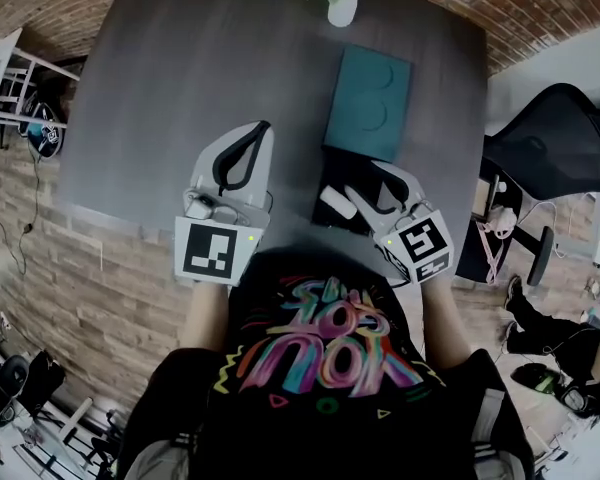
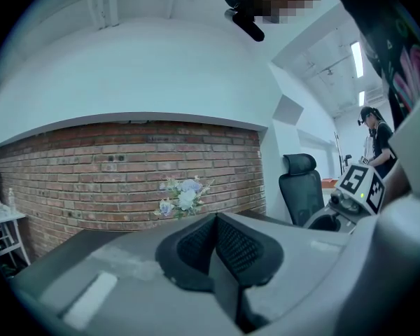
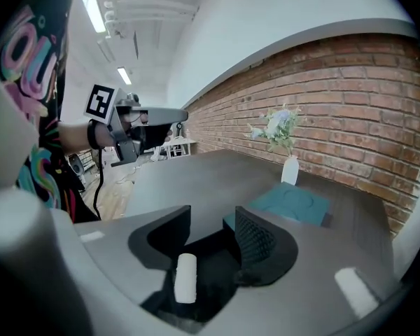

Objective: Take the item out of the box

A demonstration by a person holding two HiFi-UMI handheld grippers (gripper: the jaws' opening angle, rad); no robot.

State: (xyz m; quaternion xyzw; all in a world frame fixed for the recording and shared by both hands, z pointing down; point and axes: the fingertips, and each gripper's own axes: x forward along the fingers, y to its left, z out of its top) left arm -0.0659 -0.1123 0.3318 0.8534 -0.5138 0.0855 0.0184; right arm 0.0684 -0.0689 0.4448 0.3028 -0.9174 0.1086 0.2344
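Item point(image 3: 185, 278) lies in box point(image 3: 220, 254), right tool point(image 3: 213, 231) hovering above, jaws apart.

Office w/ brick wall point(image 2: 91, 180), swivel chair point(image 2: 299, 187)

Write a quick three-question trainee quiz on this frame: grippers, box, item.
1. True or false: the left gripper has its jaws together with nothing between them.
2. Where does the white cylinder lie?
A) on the bare table top
B) in the black box, below the open jaws of the right gripper
C) clamped in the left gripper
3. Fill in: the teal lid lies on the table between the black box and the ___ of flowers.

Key: 1 true; 2 B; 3 vase.
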